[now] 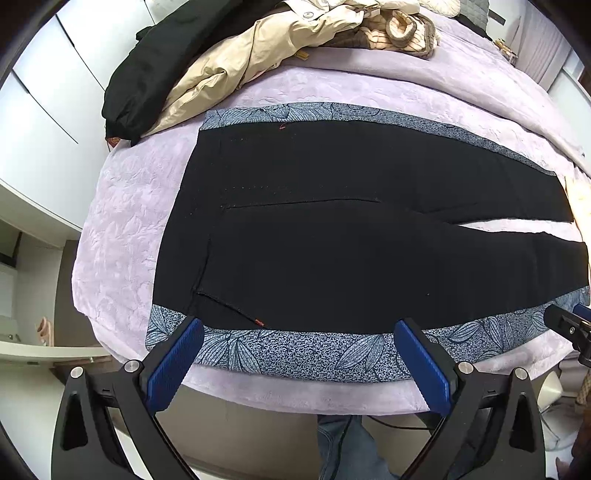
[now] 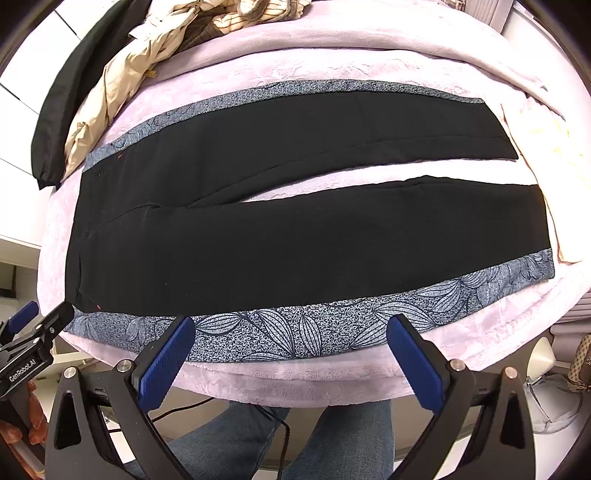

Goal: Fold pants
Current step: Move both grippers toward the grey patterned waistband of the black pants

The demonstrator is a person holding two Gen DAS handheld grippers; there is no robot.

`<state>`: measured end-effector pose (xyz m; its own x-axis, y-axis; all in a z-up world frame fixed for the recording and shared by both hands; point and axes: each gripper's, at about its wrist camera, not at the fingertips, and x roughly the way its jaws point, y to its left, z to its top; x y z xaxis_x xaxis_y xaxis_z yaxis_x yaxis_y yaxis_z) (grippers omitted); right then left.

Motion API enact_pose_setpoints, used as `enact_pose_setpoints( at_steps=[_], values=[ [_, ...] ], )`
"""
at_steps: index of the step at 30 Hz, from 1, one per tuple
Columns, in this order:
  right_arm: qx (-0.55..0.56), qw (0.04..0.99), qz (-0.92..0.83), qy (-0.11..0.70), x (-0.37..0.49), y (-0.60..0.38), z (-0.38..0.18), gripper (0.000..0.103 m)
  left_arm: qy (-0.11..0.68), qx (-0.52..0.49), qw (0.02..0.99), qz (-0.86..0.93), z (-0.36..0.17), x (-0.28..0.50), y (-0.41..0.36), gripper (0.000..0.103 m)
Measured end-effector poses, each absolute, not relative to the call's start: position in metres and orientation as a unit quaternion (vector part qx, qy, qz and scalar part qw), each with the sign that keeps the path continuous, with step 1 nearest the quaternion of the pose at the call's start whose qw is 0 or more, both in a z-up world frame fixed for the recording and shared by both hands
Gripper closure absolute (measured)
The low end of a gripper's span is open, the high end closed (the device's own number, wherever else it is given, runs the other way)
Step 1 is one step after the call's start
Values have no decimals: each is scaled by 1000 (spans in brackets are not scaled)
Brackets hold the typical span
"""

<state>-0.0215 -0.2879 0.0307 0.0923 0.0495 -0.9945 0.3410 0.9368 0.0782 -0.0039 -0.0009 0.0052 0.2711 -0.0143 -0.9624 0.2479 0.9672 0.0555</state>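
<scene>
Black pants [image 1: 332, 236] [image 2: 280, 229] lie flat on a lilac bedspread, waist to the left and both legs running right with a narrow gap between them. A blue leaf-patterned strip [image 1: 295, 350] [image 2: 303, 328] runs along each outer side seam. My left gripper [image 1: 299, 328] hovers open over the near edge by the waist end, blue pads wide apart, nothing between them. Over the near leg's patterned strip my right gripper [image 2: 291, 325] is open too, and empty. Each gripper shows at the edge of the other's view.
A beige jacket [image 1: 236, 70], a black garment [image 1: 147, 62] and striped clothes [image 1: 399, 33] are heaped at the far left of the bed [image 1: 122, 221]. White cabinets [image 1: 40, 122] stand left. A person's jeans-clad legs [image 2: 236, 435] are below the bed's near edge. A cable [image 2: 284, 435] hangs there.
</scene>
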Motion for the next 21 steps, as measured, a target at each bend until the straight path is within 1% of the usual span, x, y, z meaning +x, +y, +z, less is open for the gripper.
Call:
enact_pose_setpoints(
  at_steps=[21],
  values=[
    [152,717,-104,672,-23,-286,23,0,607,106,784,-74,-3,-3,1,0]
  ],
)
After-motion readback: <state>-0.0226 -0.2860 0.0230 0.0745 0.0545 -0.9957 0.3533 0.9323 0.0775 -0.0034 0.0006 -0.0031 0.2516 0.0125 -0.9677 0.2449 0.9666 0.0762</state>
